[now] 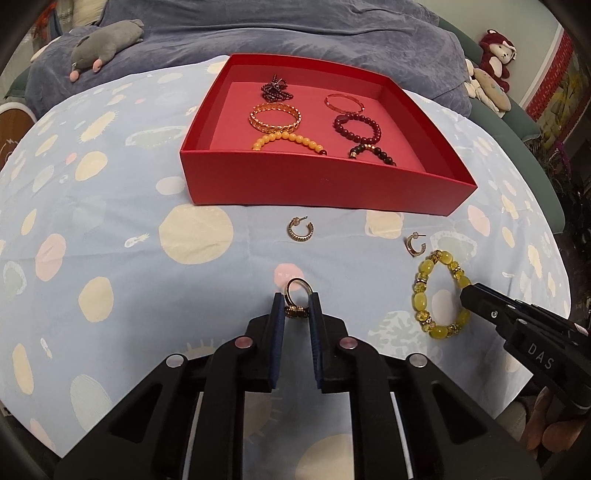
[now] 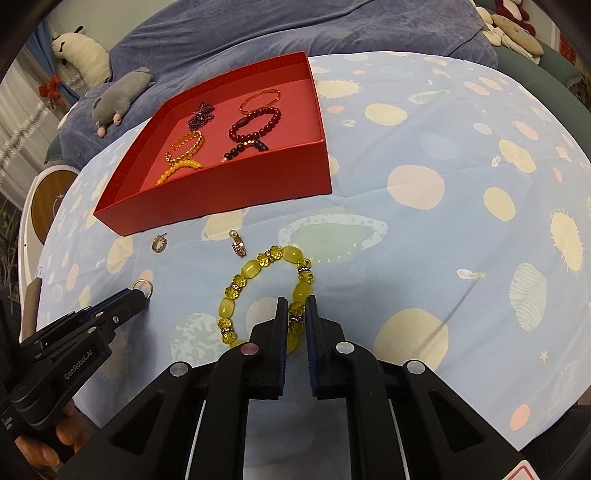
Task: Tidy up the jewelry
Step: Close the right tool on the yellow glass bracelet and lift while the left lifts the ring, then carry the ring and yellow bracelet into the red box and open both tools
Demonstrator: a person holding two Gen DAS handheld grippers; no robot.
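My left gripper [image 1: 296,301] is shut on a gold ring [image 1: 297,291] that stands upright between its blue pads on the spotted cloth. To its right my right gripper [image 2: 296,306] is shut on the near side of a yellow bead bracelet [image 2: 236,284], which lies flat on the cloth; the bracelet [image 1: 424,291] also shows in the left wrist view. A red box [image 1: 317,184] farther back holds several bracelets. Two small hoop earrings [image 1: 301,230] [image 1: 413,245] lie on the cloth between the box and the grippers.
A light blue spotted cloth [image 1: 110,221] covers the round table. Behind it is a blue blanket [image 1: 295,33] with a grey plush toy [image 1: 107,44]. More plush toys [image 1: 491,70] sit at the far right. Part of a hand [image 2: 40,443] holds the left gripper.
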